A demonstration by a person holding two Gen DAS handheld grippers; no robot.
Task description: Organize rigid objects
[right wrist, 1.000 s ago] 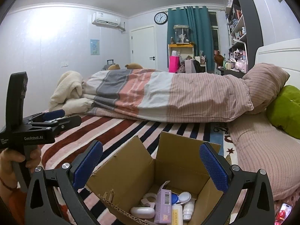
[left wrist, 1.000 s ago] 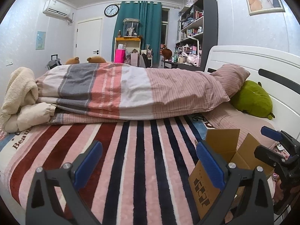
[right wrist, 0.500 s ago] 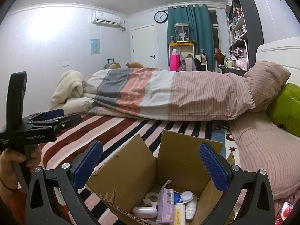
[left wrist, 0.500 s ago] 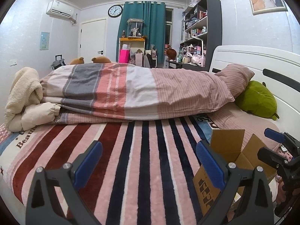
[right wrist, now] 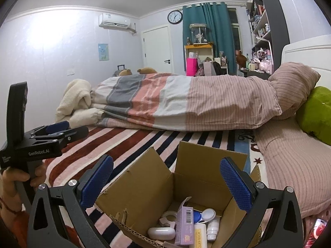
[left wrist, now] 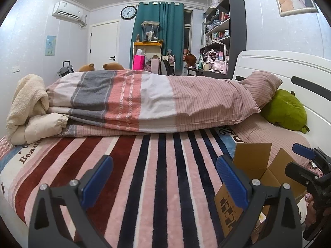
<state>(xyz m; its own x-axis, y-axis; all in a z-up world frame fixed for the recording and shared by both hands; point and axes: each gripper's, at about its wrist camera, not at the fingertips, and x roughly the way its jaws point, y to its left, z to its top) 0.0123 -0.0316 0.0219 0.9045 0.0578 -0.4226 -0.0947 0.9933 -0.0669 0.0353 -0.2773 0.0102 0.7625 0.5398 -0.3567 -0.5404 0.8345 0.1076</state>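
Note:
An open cardboard box (right wrist: pixel 194 165) sits on the striped blanket (left wrist: pixel 144 165) near the bed's front edge. Inside lie a purple carton (right wrist: pixel 184 225), a white oval case (right wrist: pixel 161 233), a white bottle (right wrist: pixel 213 227) and a blue-and-white lens case (right wrist: pixel 204 216). My right gripper (right wrist: pixel 166 184) hangs open just above the box with nothing between its blue pads. My left gripper (left wrist: pixel 163 183) is open and empty over the bare blanket; the box (left wrist: pixel 252 161) is to its right. In the right wrist view the left gripper (right wrist: pixel 60 131) shows at the far left, held by a hand (right wrist: pixel 12 184).
A folded striped duvet (left wrist: pixel 144 101) crosses the bed behind, with a cream fleece bundle (left wrist: pixel 26 105) at its left. A pink pillow (left wrist: pixel 262 86) and green plush (left wrist: pixel 287 111) rest by the white headboard (left wrist: pixel 289 68). A phone (right wrist: pixel 319 228) lies at the bed's right edge.
The left wrist view has drifted left and back, so the box sits farther right in it. The right gripper has shifted slightly nearer over the box. Both grippers stay open.

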